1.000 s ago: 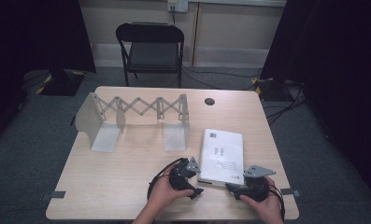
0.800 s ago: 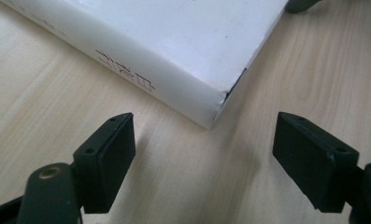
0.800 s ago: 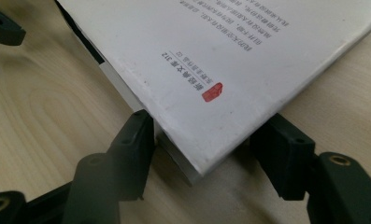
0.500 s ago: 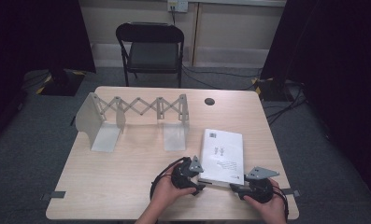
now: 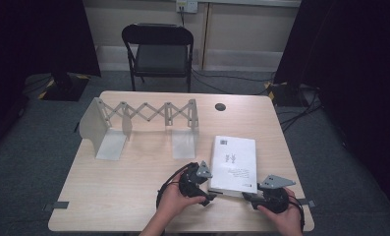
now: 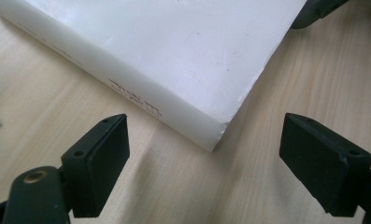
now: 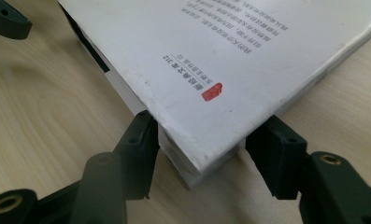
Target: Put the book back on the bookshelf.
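Note:
A white book (image 5: 234,162) lies flat on the wooden table (image 5: 133,196), right of centre, its near edge toward me. My left gripper (image 5: 208,189) sits at the book's near left corner. In the left gripper view that gripper (image 6: 204,154) is open, and the book (image 6: 174,46) has its corner just ahead of the gap, untouched. My right gripper (image 5: 248,195) is at the near right corner. In the right gripper view the right gripper (image 7: 206,158) has a jaw against each side of the corner of the book (image 7: 220,46).
A folding metal rack (image 5: 143,118) with upright end plates stands across the table's back left. A round black grommet (image 5: 220,106) sits near the far edge. A black chair (image 5: 158,49) stands behind the table. Cables lie on the floor at the right.
My left gripper has slid right toward the book's near left corner. The right gripper has edged forward onto the near right corner.

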### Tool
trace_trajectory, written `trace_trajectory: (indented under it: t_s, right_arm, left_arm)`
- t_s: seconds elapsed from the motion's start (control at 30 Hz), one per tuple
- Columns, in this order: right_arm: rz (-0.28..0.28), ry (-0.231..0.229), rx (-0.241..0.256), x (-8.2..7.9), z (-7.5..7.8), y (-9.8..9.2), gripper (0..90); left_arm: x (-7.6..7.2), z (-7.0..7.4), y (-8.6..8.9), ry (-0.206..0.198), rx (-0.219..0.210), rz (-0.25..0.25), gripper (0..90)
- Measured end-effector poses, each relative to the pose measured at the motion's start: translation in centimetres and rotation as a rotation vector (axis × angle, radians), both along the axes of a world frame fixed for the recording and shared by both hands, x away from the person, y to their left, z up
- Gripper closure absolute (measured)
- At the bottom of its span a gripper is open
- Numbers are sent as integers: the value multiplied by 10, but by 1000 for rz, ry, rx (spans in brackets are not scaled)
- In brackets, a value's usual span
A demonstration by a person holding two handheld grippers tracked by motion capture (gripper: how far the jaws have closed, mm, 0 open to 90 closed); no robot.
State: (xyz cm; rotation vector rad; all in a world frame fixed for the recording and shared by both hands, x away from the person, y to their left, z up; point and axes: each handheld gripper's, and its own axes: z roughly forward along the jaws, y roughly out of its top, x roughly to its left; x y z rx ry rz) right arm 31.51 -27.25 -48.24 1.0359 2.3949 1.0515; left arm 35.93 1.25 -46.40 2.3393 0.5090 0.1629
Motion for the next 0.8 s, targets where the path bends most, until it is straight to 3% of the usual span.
trace_trajectory:
  t_s: [0.2,0.4,0.6,0.63,0.8]
  right_arm:
    - [-5,-13,14,-1,5,1,465]
    - [-6,-29,12,-1,10,2,469]
    - [-5,-36,21,0,14,3,470]
    - [-2,-35,26,0,14,3,471]
    - [-1,-36,25,0,15,3,471]
  left_arm:
    - [2,12,0,-18,0,-1,159]
    - [3,25,-10,-62,5,-31,160]
    - [4,30,-22,-87,3,-61,162]
    - [4,31,-27,-96,21,-78,163]
    - [5,32,-36,-112,35,-98,165]
